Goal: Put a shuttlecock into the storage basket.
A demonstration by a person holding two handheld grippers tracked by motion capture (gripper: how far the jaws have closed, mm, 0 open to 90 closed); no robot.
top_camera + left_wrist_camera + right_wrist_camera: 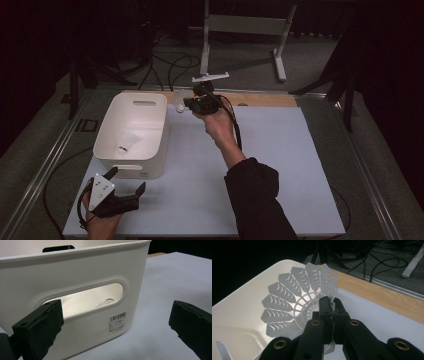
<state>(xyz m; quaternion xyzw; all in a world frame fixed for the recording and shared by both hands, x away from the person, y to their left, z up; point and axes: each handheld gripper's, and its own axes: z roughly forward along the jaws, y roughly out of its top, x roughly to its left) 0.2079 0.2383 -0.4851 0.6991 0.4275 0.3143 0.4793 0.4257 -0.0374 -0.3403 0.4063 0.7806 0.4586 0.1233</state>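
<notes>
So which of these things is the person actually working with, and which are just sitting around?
In use:
- white plastic shuttlecock, pinched by its skirt in the right gripper
- white bin, beside which the shuttlecock is held
- another shuttlecock lying inside the bin
- left gripper, open, near the bin's front

Just lying about:
- cables on the floor
- white metal stand beyond the table

Lab or recording studio, dim. Black drapes [30, 60] close off both sides and the back. A table [280, 165] with a pale top stands on grey carpet [30, 165], metal rails [45, 170] running along its edges and a wooden strip [260, 98] at the far end. Loose cables [170, 65] trail on the floor behind, beside the white legs of a stand [240, 30].
</notes>
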